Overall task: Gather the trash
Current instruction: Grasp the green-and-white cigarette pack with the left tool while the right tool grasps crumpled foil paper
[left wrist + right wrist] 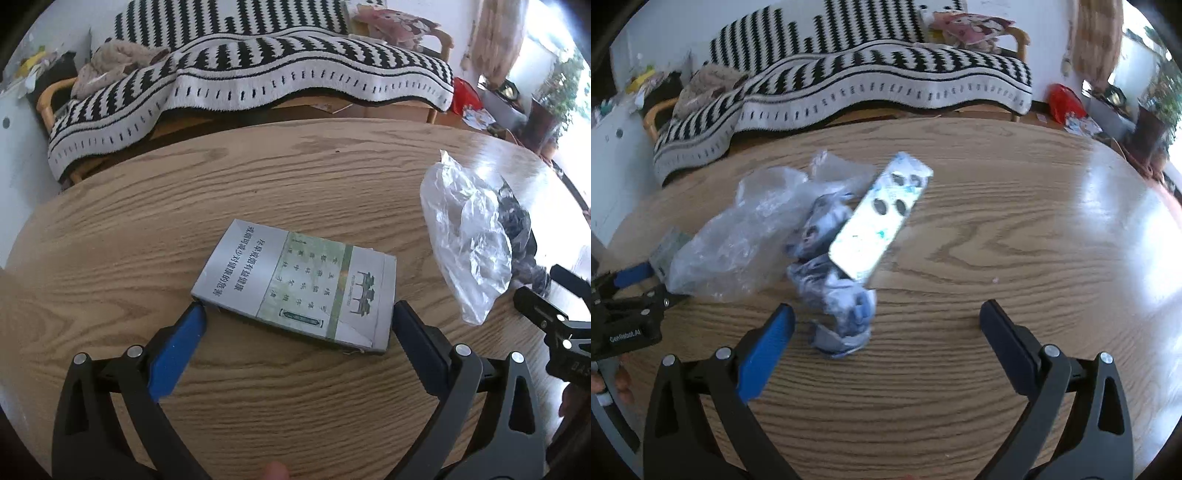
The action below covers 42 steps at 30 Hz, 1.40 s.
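A flattened grey and green cigarette box (295, 286) lies on the wooden table (147, 221). My left gripper (299, 314) is open, its fingertips at either side of the box's near edge. A crumpled clear plastic bag (465, 236) lies to its right and also shows in the right wrist view (738, 240). In the right wrist view a silver pill blister pack (882, 218) rests on a crumpled blue and white wrapper (842, 306). My right gripper (886, 314) is open and empty just before the wrapper. The left gripper shows at the left edge of the right wrist view (624, 306).
A sofa with a black and white striped blanket (258, 81) stands behind the table. A red bag (465, 96) and clutter lie on the floor at the back right. The right gripper's body (561, 332) sits at the right edge of the left wrist view.
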Tool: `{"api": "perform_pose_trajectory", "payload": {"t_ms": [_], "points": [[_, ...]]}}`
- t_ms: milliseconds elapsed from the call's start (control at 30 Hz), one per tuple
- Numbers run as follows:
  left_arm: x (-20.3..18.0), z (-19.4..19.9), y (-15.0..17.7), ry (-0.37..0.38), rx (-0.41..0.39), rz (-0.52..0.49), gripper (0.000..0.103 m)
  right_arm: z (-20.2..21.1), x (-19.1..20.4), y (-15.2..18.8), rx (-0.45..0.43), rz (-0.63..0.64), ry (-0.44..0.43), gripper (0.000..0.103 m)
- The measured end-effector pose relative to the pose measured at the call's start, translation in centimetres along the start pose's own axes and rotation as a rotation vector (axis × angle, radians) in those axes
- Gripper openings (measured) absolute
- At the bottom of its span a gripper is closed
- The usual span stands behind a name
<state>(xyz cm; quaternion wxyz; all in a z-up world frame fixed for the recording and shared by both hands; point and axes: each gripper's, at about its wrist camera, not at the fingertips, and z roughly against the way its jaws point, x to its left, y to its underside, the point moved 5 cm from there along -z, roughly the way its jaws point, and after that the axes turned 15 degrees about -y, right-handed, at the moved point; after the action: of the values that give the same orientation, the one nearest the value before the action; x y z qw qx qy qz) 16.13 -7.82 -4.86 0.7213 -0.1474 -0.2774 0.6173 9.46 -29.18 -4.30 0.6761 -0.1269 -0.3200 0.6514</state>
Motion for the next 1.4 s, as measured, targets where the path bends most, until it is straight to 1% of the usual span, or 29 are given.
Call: {"api": "perform_pose_trajectory", "payload": {"t_ms": [133,267,367,467,533,567,600,633,700,800,867,967,1067,1200,1300,1400], "points": [[0.1,-0.1,0.1,0.0,-0.023,0.004,0.097,-0.7,1.3,0.2,0.037,0.072,0.004,0.098],[0.3,0.0,0.1,0.018,-0.03,0.01,0.097,-0.7,1.3,0.2,0.038,0.072,0.001,0.098],[0.8,0.2,0.2,0.073,-0.038,0.047,0.097,-0.7,1.2,0.2,0.038,0.071,0.001,0.098],[2.0,0.5,0.2,0.172,-0.052,0.121,0.097,-0.7,1.2,0.2,0.038,0.071,0.001,0.098],[2.6,0.5,0.4,0.195,-0.055,0.142,0.097,-0.7,1.3,0.2,0.038,0.072,0.002,0.098],[2.7,0.4,0.4,0.178,-0.053,0.131,0.097,-0.7,1.3,0.2,0.038,0.071,0.001,0.098],[2.8,0.3,0.5,0.144,-0.048,0.109,0.097,-0.7,1.3,0.2,0.038,0.071,0.001,0.098],[2.9,0.1,0.7,0.092,-0.039,0.08,0.098,-0.7,1.2,0.3,0.038,0.071,0.001,0.098],[3.2,0.1,0.7,0.096,-0.04,0.095,0.097,-0.7,1.3,0.2,0.038,0.071,0.001,0.098],[3.5,0.0,0.6,0.082,-0.039,0.109,0.097,-0.7,1.2,0.2,0.038,0.071,0.001,0.098],[3.1,0.2,0.6,0.103,-0.043,0.093,0.097,-0.7,1.3,0.2,0.038,0.071,0.002,0.098],[2.1,0.5,0.1,0.176,-0.049,0.037,0.097,-0.7,1.3,0.2,0.038,0.071,0.001,0.098],[2.4,0.8,-0.8,0.222,-0.079,-0.016,0.097,-0.7,1.3,0.2,0.038,0.071,0.002,0.098],[2.9,0.2,-1.4,0.24,-0.094,-0.077,0.097,-0.8,1.3,0.2,0.038,0.071,0.002,0.098],[2.7,-0.2,-1.5,0.267,-0.098,-0.121,0.097,-0.8,1.3,0.2,0.038,0.071,0.002,0.098],[2.4,-0.6,-1.6,0.27,-0.101,-0.14,0.097,-0.8,1.3,0.2,0.038,0.071,0.002,0.098]]}}
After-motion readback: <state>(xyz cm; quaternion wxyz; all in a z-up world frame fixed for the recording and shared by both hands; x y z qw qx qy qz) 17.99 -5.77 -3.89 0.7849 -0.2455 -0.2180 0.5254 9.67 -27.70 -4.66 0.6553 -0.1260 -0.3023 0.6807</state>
